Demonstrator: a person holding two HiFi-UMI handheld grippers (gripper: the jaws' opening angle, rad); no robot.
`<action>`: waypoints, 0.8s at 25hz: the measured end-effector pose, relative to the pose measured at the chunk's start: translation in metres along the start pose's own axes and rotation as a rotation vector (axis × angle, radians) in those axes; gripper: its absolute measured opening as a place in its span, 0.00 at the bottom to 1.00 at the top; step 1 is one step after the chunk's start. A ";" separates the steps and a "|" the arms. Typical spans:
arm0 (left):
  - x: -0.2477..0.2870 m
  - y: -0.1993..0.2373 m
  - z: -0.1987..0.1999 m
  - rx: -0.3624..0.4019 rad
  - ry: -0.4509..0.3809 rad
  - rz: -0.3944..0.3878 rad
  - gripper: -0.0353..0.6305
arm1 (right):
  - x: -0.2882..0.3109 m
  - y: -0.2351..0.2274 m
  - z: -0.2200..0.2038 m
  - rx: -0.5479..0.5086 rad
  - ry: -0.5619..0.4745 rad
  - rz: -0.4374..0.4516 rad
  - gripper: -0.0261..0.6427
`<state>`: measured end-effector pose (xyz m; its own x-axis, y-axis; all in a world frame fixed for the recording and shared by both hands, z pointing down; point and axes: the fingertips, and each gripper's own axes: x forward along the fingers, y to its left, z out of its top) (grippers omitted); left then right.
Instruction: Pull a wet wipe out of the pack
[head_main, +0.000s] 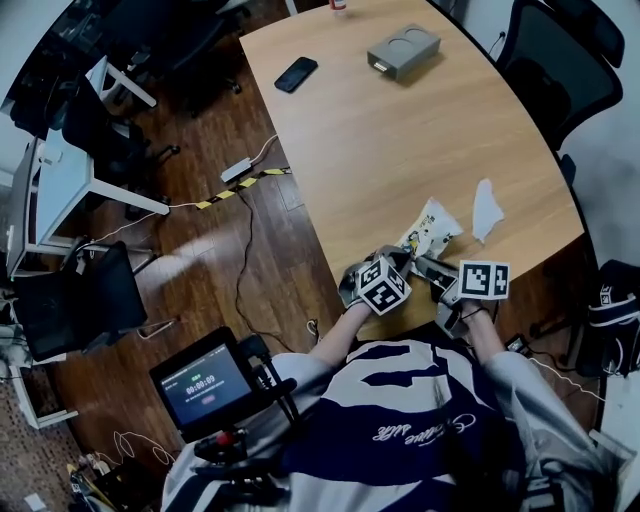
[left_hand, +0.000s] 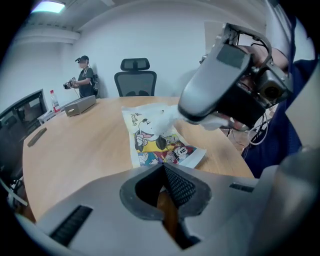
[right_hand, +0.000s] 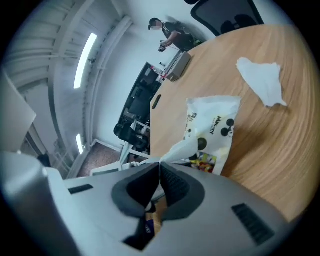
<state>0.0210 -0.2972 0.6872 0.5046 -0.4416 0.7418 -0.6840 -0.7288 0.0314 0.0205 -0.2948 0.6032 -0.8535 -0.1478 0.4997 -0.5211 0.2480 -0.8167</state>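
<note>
Pack (left_hand: 159, 145) top partly behind right hand-held gripper (left_hand: 186, 113).

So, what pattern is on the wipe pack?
Colourful cartoon mice on the white pack; left gripper view.

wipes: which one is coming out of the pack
The wipe pinched in the right tongs, stretched from the pack; the other wipe lies loose on the table.

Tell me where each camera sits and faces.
Left gripper view: on the left gripper, facing the pack; its jaws nip the pack's edge.
Right gripper view: on the right gripper, facing the pack; its jaws pinch a wipe.
Head view: on the person's head, looking down at the table; forearms, both grippers show.
All share the pack.
</note>
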 end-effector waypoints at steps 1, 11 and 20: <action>0.000 0.000 0.000 -0.001 0.000 0.001 0.06 | -0.002 0.006 -0.003 0.008 0.000 0.026 0.05; -0.018 0.004 0.007 -0.130 -0.165 -0.012 0.06 | -0.024 0.011 -0.021 -0.004 -0.054 0.013 0.05; -0.074 0.001 -0.011 -0.371 -0.311 -0.041 0.06 | -0.046 0.021 -0.051 0.014 -0.180 -0.008 0.05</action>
<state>-0.0231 -0.2591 0.6399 0.6301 -0.5929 0.5014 -0.7732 -0.5385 0.3350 0.0487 -0.2341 0.5781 -0.8357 -0.3189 0.4472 -0.5265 0.2334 -0.8175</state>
